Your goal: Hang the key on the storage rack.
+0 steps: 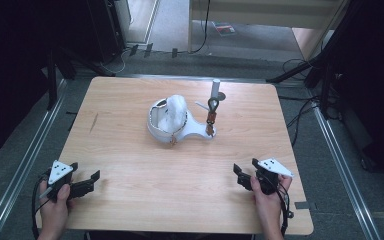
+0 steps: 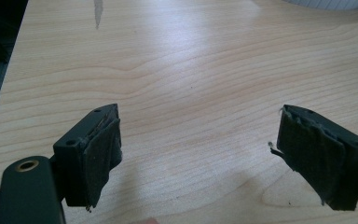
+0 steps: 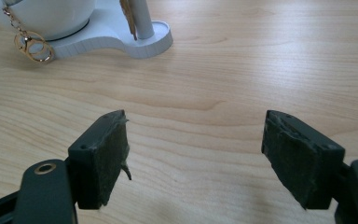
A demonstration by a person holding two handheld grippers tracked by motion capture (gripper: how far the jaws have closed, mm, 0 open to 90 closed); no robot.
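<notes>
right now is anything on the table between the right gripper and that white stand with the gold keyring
Nothing visible. The right gripper sits open near the table's front edge, and bare wood runs from its jaws to the white stand and the gold keyring hanging at its side. The left gripper is far off to the side.

I think I am in a lab or a test room, not a home. My wooden table (image 1: 130,165) stands by itself in the middle, on grey carpet (image 1: 20,155). Shiny metal rails (image 1: 30,150) run along the floor on both sides of it. Black stand legs (image 1: 300,70) come down near the far corners, and black cables (image 1: 300,112) lie loose on the floor. The sides of the room are very dark, like black curtains or screens. At the far end I see a lighter floor and pale wooden walls (image 1: 260,10).
</notes>
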